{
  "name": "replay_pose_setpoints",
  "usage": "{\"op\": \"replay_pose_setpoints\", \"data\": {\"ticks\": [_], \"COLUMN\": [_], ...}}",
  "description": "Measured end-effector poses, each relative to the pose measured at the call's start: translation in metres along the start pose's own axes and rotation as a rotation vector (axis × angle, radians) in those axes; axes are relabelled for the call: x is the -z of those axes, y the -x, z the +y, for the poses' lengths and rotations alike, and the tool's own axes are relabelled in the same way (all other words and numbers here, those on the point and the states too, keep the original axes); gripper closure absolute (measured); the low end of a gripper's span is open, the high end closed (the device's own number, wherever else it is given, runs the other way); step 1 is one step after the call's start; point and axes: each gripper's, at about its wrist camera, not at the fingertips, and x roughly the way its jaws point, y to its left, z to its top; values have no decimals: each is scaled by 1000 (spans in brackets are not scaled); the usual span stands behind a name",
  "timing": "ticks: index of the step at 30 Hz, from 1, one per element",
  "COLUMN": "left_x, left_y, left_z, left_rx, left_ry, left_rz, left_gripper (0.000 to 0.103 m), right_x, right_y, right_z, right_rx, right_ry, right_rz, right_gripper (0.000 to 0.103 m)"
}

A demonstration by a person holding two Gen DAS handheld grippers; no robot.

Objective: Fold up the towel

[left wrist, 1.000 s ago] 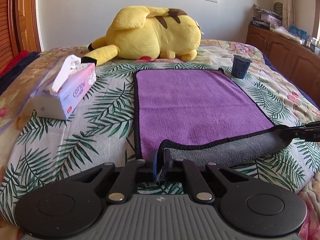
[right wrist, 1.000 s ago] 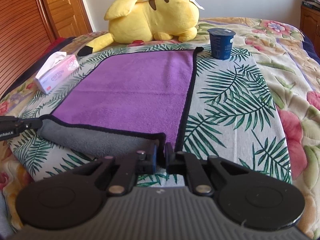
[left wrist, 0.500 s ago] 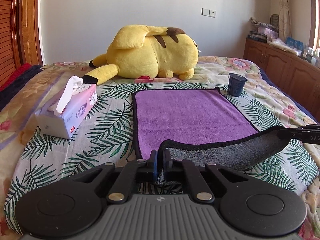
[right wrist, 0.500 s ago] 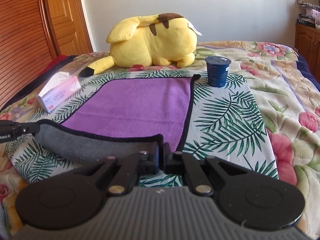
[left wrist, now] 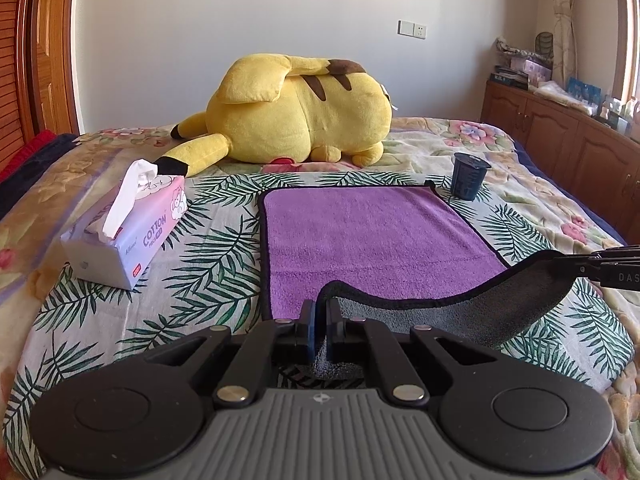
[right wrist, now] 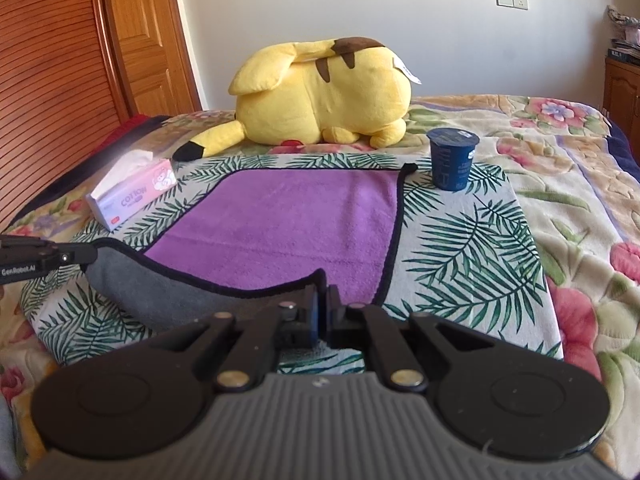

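A purple towel [left wrist: 372, 236] with black trim and a grey underside lies flat on the bed; it also shows in the right wrist view [right wrist: 288, 224]. My left gripper [left wrist: 319, 322] is shut on its near left corner. My right gripper [right wrist: 322, 314] is shut on its near right corner. Both hold the near edge lifted off the bed, so the grey underside [left wrist: 460, 312] hangs between them. The right gripper shows at the right edge of the left wrist view [left wrist: 600, 266], and the left gripper at the left edge of the right wrist view [right wrist: 44, 258].
A large yellow plush toy [left wrist: 296, 116] lies behind the towel. A tissue box [left wrist: 124, 236] sits to the towel's left. A dark blue cup [left wrist: 468, 176] stands at the towel's far right corner. Wooden cabinets [left wrist: 560, 132] line the right wall.
Both grippers have risen with the towel's near edge. The grey underside hangs higher, and less of the purple top shows in front.
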Motion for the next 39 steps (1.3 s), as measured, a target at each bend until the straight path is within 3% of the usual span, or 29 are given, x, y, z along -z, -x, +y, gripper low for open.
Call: {"op": "replay_pose_setpoints", "data": {"ticks": [25, 39], "left_x": [-32, -56], "left_y": [-20, -23], "left_z": [8, 11], "left_rx": [18, 19], "left_ry": [-27, -57], "left_rz": [0, -37], "left_gripper": [103, 103], "right_x": [-31, -53], "right_y": [-11, -18], "right_z": [-14, -9], "right_rx": [-34, -52], "right_ry": [77, 118], "right_rz": [-45, -66], "right_gripper": [99, 99]}}
